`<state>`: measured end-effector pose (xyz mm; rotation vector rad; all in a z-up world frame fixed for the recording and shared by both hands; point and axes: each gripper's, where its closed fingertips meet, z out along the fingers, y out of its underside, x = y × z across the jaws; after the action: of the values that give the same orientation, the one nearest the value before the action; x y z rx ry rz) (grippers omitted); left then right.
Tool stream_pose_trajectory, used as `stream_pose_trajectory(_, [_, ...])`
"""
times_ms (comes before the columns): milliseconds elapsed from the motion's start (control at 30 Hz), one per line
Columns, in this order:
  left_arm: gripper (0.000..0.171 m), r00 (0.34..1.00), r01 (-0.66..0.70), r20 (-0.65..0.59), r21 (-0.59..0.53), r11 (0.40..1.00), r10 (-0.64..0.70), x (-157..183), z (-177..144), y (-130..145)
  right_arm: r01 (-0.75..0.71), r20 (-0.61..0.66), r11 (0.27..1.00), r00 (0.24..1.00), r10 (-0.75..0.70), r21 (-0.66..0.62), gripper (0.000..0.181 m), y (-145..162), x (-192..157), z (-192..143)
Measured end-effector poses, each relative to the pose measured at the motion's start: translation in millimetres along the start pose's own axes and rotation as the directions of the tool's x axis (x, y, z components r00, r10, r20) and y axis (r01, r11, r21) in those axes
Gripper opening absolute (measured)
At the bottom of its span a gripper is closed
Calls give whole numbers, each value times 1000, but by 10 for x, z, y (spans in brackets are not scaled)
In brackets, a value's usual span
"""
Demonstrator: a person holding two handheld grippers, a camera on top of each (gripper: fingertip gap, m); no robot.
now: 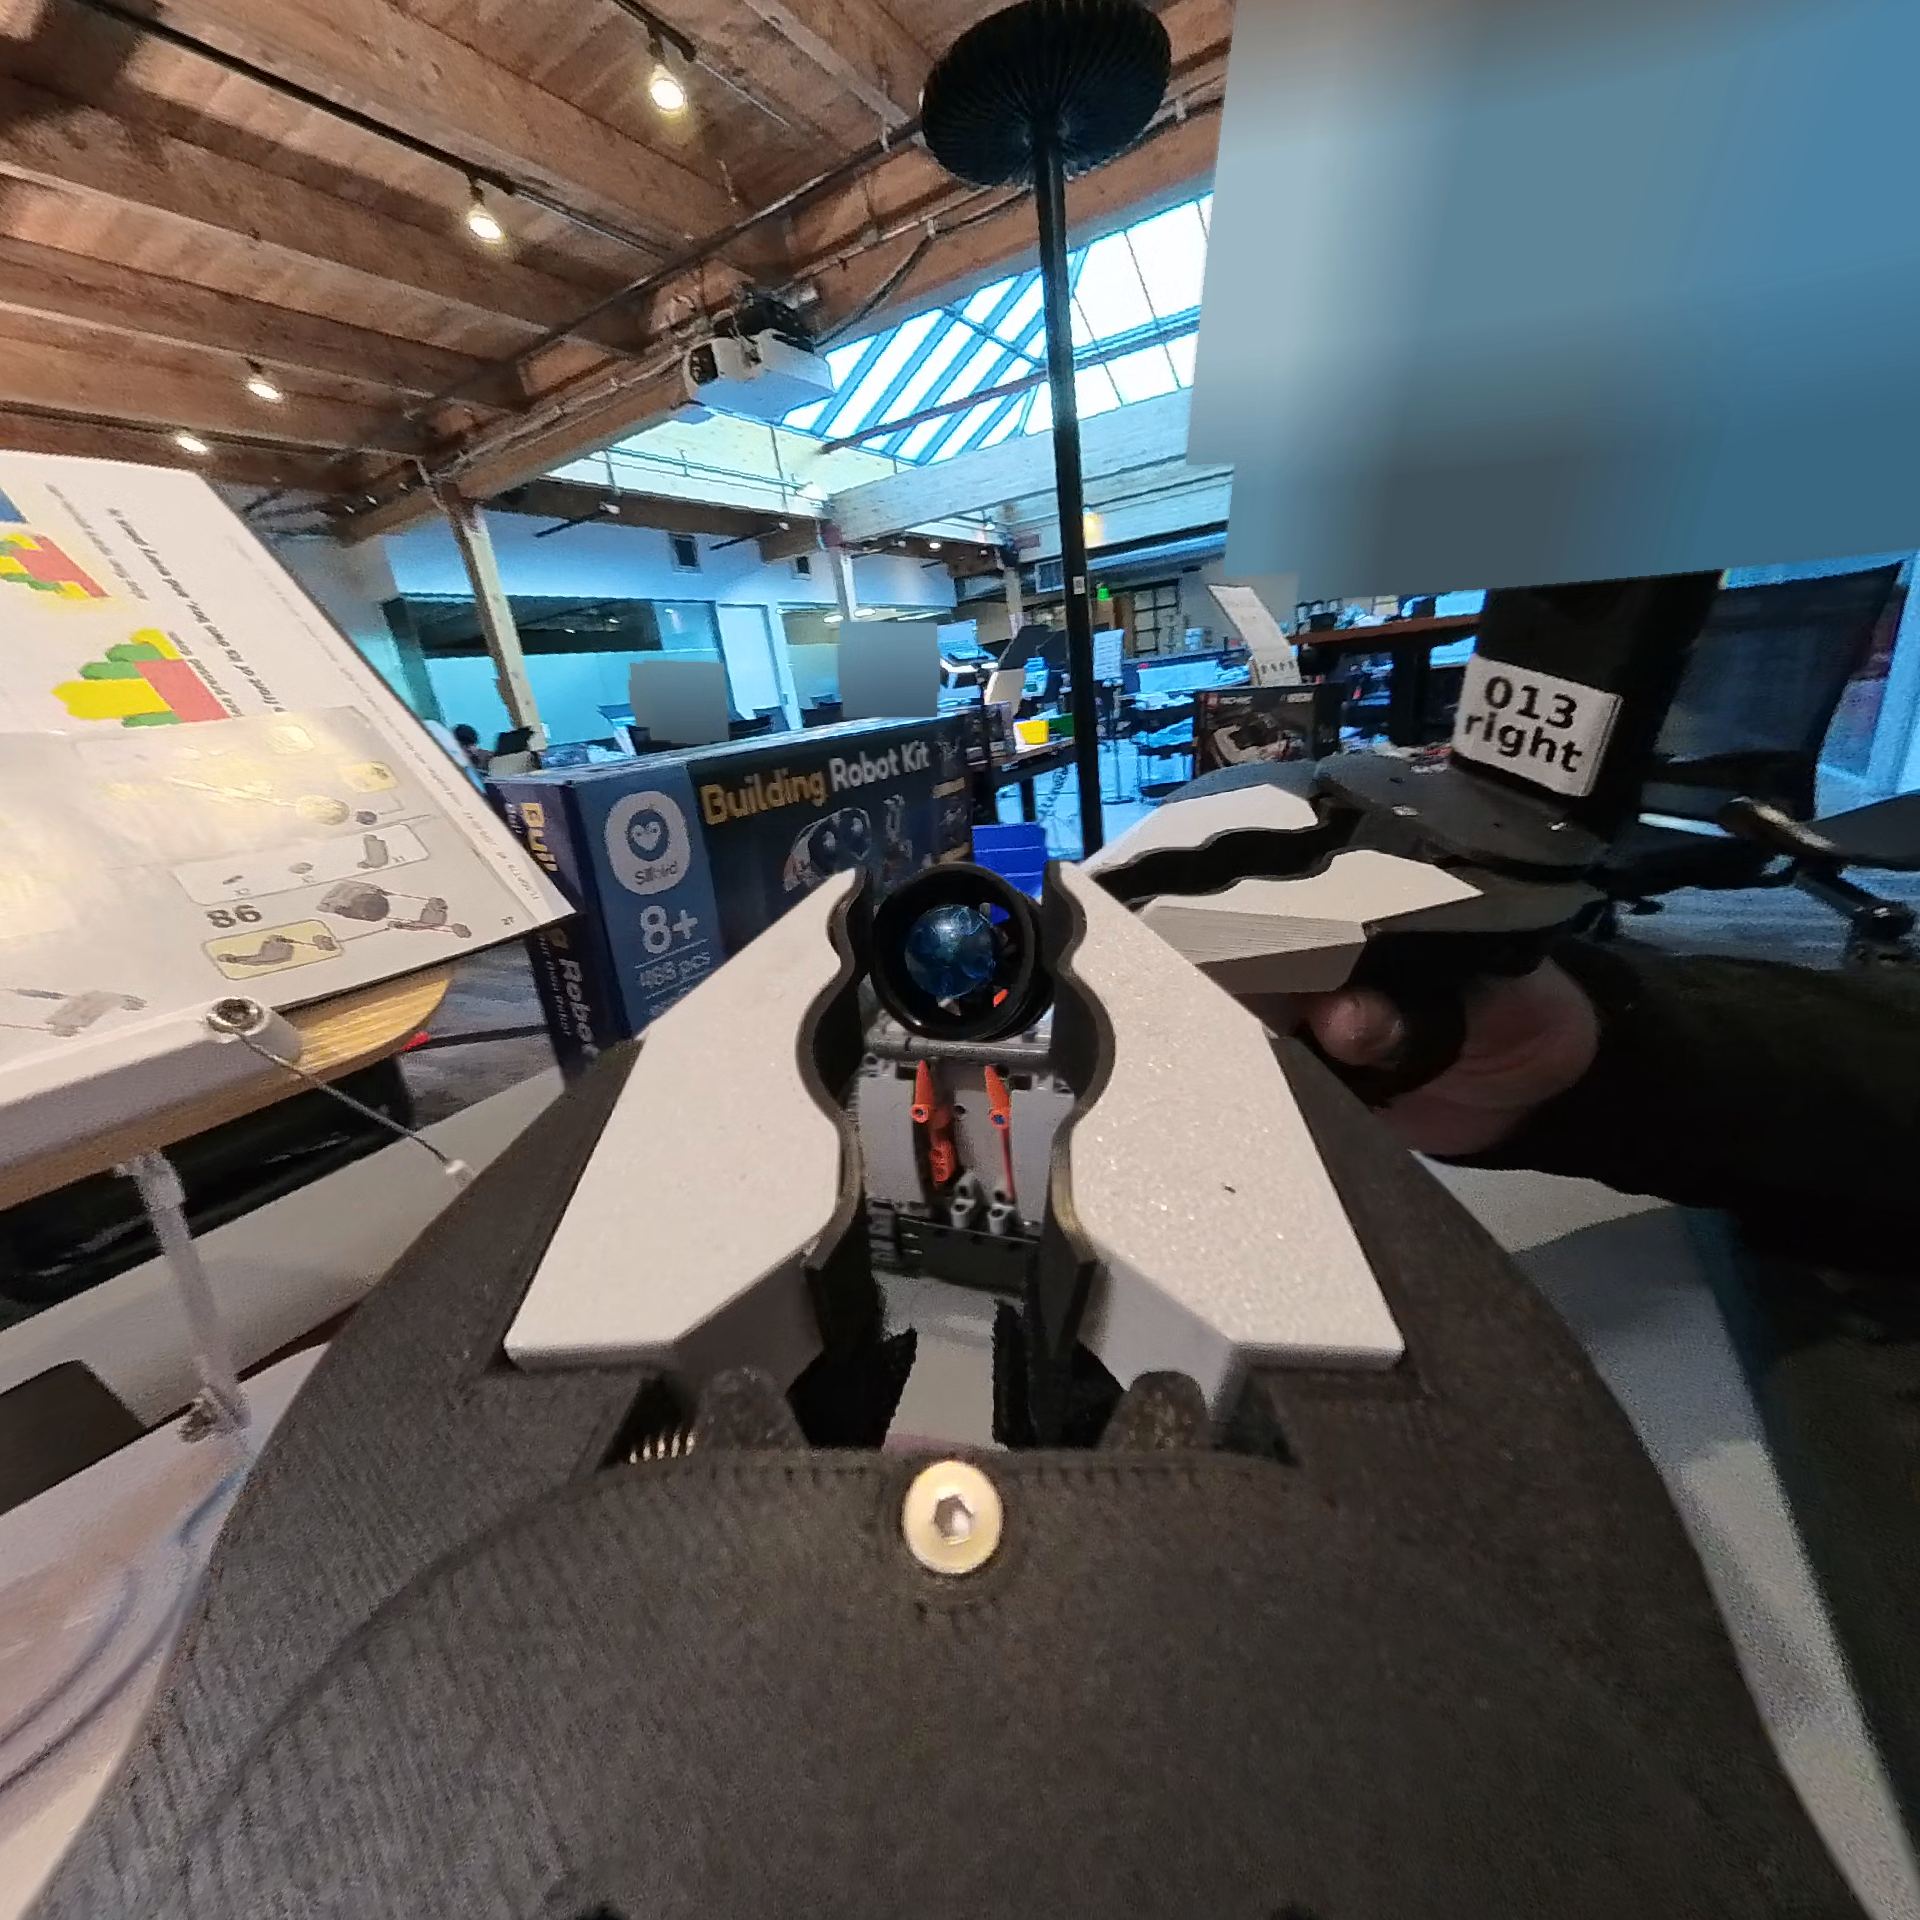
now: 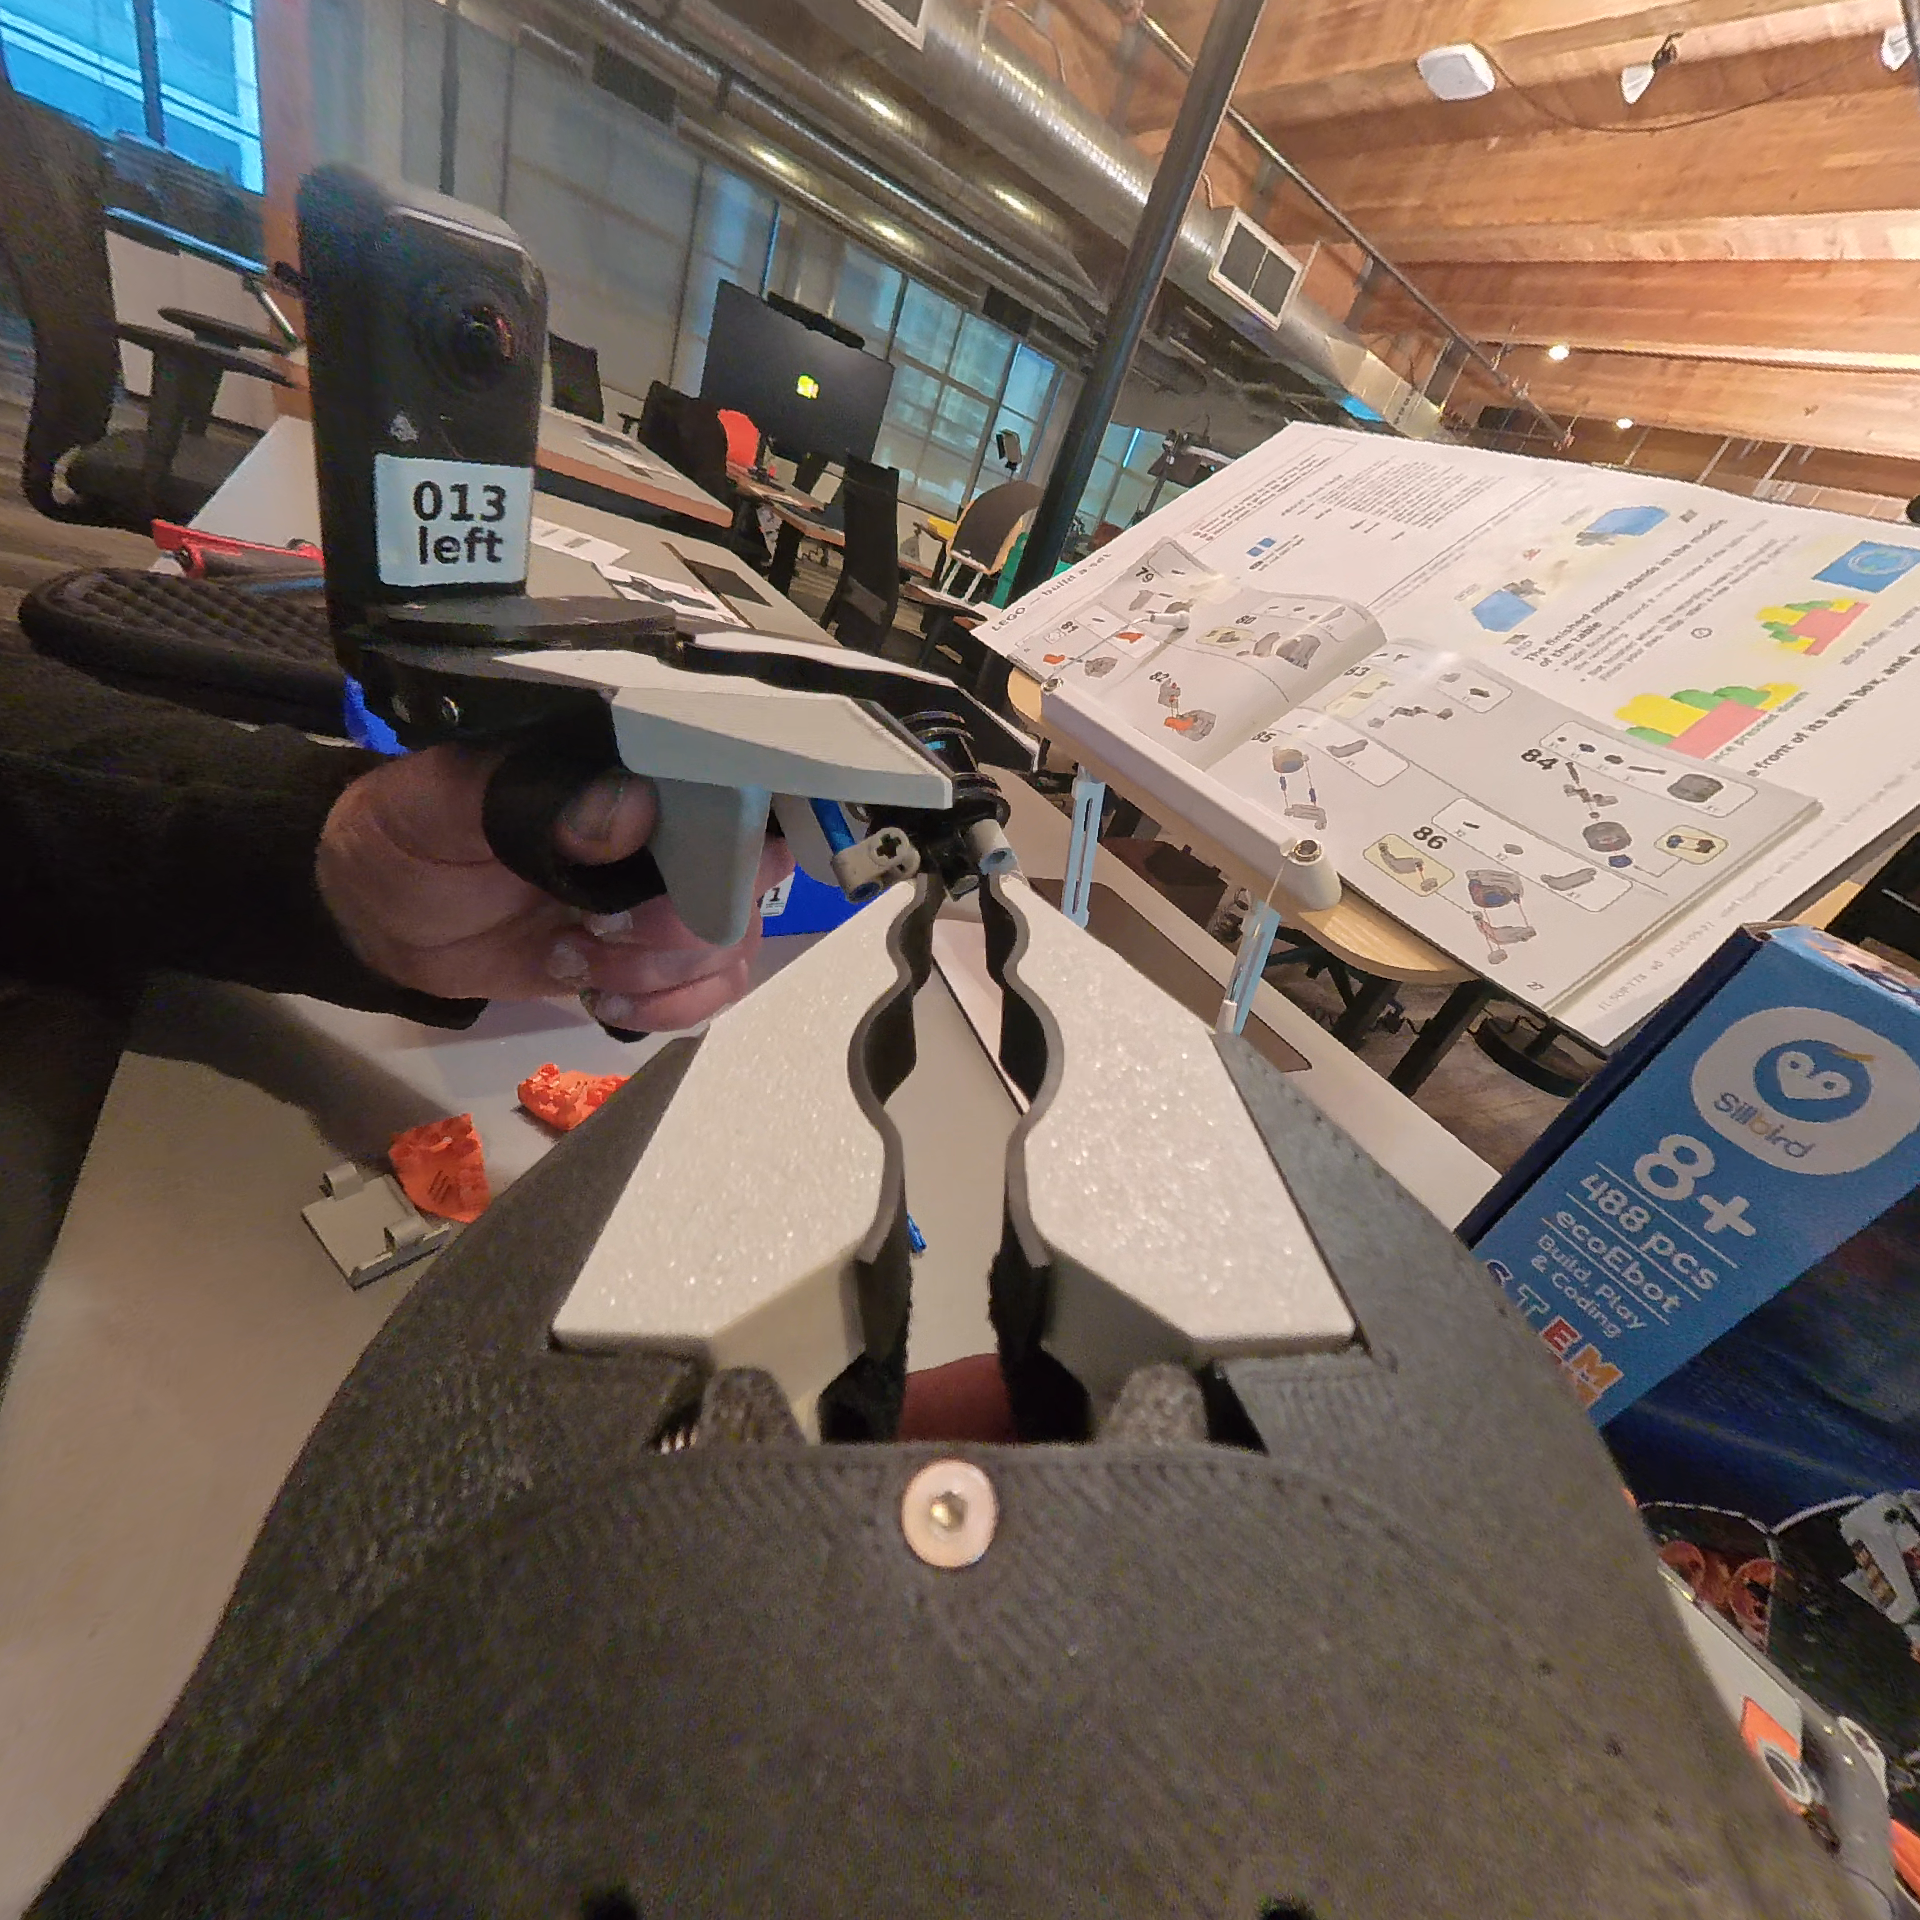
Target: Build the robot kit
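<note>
The bench (image 2: 208, 1351) carries loose orange parts (image 2: 442, 1164). Left hand-held gripper (image 1: 958, 935) is clamped on the model (image 1: 956, 1132), held aloft; right hand-held gripper (image 2: 961, 894), jaws nearly together, pinches its tip. Judged best: grip firm, align squarely.

Grey brick model (image 1: 951, 1132), black wheel (image 1: 956, 956), clamped upright

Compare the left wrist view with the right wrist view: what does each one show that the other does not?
Only the left wrist view: the left gripper shut on a black ring with a blue ball, atop a grey brick model.
Only the right wrist view: orange pieces on the table.
Both: the instruction sheets and the blue kit box.
</note>
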<state>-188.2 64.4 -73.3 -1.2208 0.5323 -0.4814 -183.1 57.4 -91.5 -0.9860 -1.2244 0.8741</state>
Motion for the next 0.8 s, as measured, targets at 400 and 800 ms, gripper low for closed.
stream_pose_trajectory(400, [30,977,-190,94,-24,981,191,-45,-17,-32,-90,29,996,996,89,15,8,-24,7,-11])
stream_pose_trajectory(800, [30,959,279,-83,115,954,-270,-108,-63,-161,-67,52,995,997,63,79,27,-191,-47,-61])
